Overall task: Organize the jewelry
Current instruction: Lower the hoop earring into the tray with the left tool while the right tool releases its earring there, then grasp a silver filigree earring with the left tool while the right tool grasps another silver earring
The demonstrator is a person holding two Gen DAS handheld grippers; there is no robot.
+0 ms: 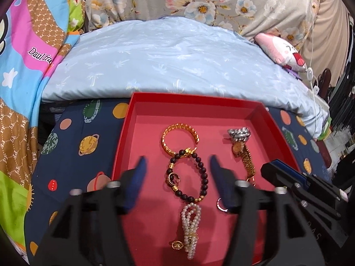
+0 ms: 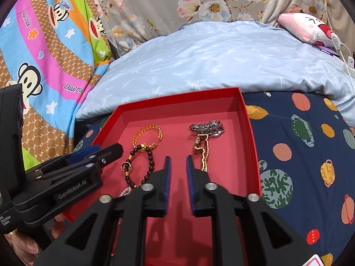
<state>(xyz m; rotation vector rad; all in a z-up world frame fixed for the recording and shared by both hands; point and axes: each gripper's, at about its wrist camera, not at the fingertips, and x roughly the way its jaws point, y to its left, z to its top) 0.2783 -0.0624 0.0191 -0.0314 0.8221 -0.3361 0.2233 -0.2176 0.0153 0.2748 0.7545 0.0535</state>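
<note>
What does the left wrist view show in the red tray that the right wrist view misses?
Left wrist only: the whole pearl strand, a gold pendant and a small ring.
Right wrist only: nothing more in the tray.
Both: the red tray, gold bangle, dark bead bracelet, silver chain and gold watch.

Two hand-held grippers, left gripper [image 1: 177, 166] and right gripper [image 2: 178, 161]: matte black angular frames, blue-padded fingers [image 2: 168, 173], silver round pivot screws, and white side lettering, seemingly reading "GenRobot.AI".
</note>
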